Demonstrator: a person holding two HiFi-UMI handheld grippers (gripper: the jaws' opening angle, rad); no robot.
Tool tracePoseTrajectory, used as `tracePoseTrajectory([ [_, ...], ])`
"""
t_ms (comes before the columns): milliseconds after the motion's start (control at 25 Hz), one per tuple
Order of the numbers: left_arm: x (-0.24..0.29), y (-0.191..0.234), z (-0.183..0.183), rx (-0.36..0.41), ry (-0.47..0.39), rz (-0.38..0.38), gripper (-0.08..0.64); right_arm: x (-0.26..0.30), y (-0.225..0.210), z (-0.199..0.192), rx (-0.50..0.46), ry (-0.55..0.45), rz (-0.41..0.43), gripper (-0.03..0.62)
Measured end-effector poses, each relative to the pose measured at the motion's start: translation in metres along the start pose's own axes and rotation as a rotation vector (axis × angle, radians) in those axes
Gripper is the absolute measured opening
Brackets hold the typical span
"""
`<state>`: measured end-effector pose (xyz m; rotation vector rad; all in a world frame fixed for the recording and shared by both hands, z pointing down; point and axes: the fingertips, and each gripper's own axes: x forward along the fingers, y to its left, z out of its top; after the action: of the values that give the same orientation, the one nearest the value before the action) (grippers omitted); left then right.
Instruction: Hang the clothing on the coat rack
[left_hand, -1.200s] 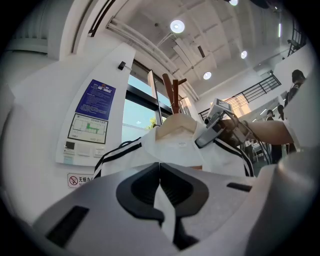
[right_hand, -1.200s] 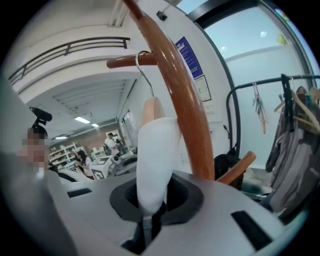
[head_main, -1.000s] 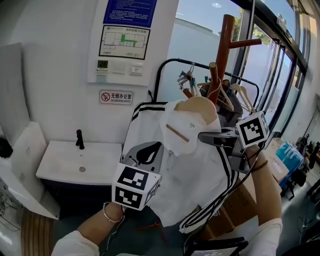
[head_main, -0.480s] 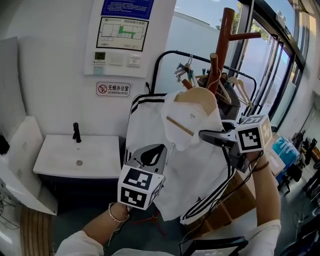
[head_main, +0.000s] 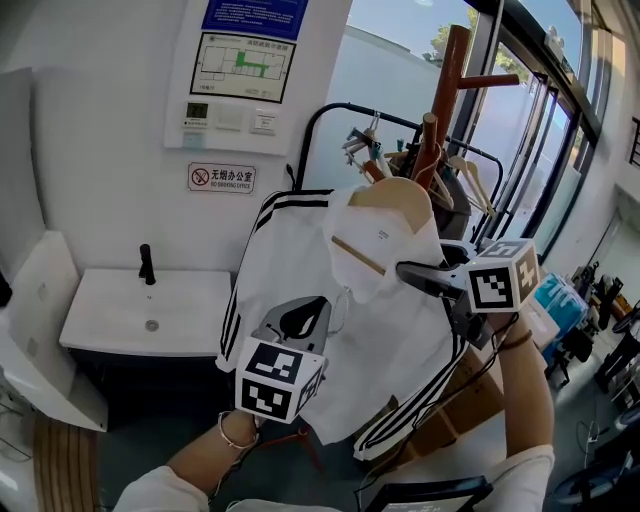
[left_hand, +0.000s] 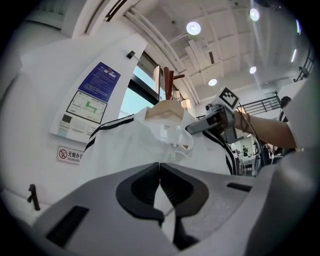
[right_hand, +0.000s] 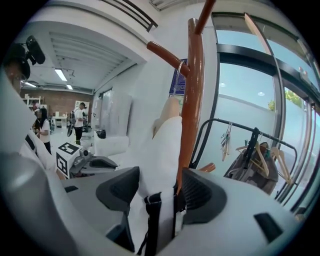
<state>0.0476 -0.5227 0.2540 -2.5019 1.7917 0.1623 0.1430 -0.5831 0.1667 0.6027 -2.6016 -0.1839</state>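
The white jacket (head_main: 330, 300) hangs by its hanger (head_main: 392, 200) on the rack (head_main: 452, 70), left claw (head_main: 298, 318) clenched on its front, right claw (head_main: 408, 272) opening around its shoulder.

The left gripper (head_main: 300, 318) and right gripper (head_main: 418, 277) are light grey with black pads, and each carries a white cube (head_main: 500, 281) printed with black square markers. The right gripper's jaws are opening, with white jacket (head_main: 390, 340) cloth between them. The person wears white sleeves (head_main: 168, 490), a thin bangle (head_main: 228, 437) on the left wrist and a dark band (head_main: 517, 340) on the right.
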Motion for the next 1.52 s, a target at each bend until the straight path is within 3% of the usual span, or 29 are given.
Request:
tracePoseTrajectory([
  [240,-0.011,0.004,-0.009,-0.040,0.016,-0.020,0.009,-0.006,0.001,0.003,-0.049,0.007,-0.109,0.285],
  [520,-0.017,0.005,-0.010,-0.033,0.023,-0.063,0.009,-0.018,0.006,0.014,-0.108,-0.011,-0.211,0.295],
  [800,-0.023,0.010,-0.019,-0.034,0.043,-0.105,0.009,-0.033,0.013,0.026,-0.102,-0.063,-0.283,0.295],
  [1520,-0.030,0.004,-0.047,-0.058,0.061,-0.192,0.009,-0.089,0.032,0.000,-0.059,-0.174,-0.641,0.293],
])
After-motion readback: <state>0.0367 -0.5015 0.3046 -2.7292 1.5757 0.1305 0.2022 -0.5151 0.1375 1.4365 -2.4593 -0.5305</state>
